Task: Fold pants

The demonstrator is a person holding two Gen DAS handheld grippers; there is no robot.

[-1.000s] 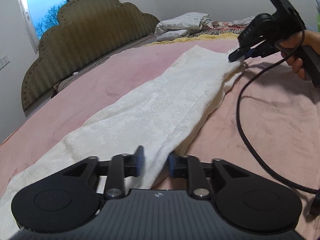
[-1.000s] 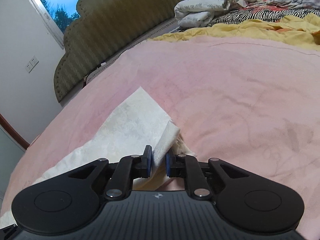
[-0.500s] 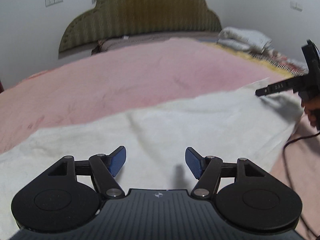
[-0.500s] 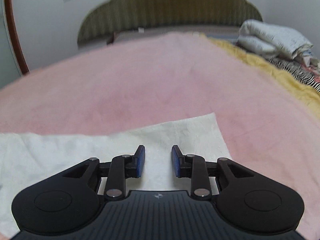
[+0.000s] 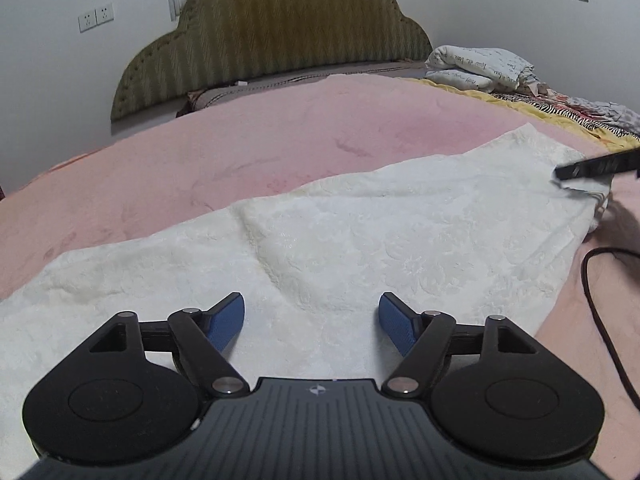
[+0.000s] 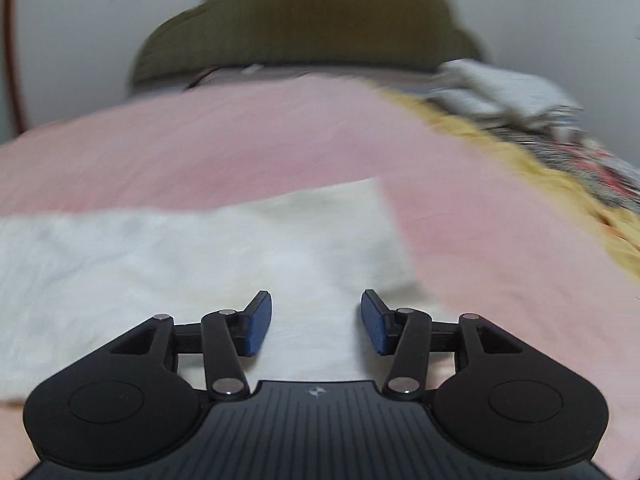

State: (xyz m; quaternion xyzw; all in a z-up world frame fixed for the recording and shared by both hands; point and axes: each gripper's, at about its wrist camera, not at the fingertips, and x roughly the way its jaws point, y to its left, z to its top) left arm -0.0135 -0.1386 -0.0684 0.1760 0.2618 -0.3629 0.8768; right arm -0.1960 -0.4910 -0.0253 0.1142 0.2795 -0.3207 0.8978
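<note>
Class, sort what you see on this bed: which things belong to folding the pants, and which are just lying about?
Belongs to the job:
cream textured pants
left gripper, open
right gripper, open
pink bedspread beneath them

Just lying about:
folded white printed bedding
yellow blanket
black cable
olive scalloped headboard

Pink-covered bed (image 5: pixel 248 152): white pants (image 5: pixel 360 248) spread flat; black cable (image 5: pixel 600 320), folded bedding (image 5: pixel 480 66) alongside.

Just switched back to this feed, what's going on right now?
A person is folding white pants laid flat across a pink bedspread. Both handheld grippers hover over the cloth with jaws open: the left gripper mid-garment, the right gripper near one end. Neither holds fabric; the right view is motion-blurred.
</note>
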